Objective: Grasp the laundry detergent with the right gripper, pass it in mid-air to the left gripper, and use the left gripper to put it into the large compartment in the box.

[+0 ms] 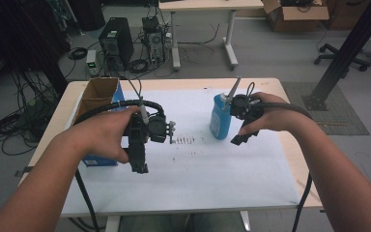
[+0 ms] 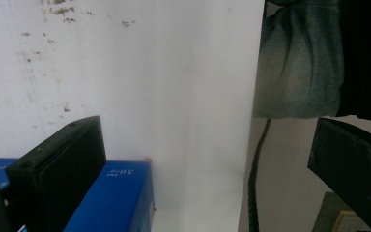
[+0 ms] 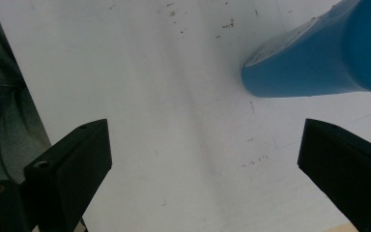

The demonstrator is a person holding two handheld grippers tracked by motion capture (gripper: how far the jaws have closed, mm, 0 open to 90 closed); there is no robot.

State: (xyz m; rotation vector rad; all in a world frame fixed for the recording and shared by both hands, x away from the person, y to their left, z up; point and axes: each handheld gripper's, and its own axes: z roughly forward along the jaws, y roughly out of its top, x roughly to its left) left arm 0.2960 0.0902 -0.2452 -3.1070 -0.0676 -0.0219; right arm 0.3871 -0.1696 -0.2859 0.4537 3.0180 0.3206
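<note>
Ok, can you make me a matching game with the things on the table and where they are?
Things:
1. blue bottle
2. cardboard box
3. left gripper
4. white sheet

Places:
A. spread over the tabletop
B. by the right gripper
C. at the table's left edge
D. held open above the sheet

Pairs: 1-B, 2-C, 3-D, 4-A

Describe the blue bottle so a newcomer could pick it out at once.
Start at the white sheet that covers the table. Toward its far right part, beside the right gripper, stands the blue bottle. It is upright, rounded, with a label on its side, unlike the open cardboard box at the far left.
</note>
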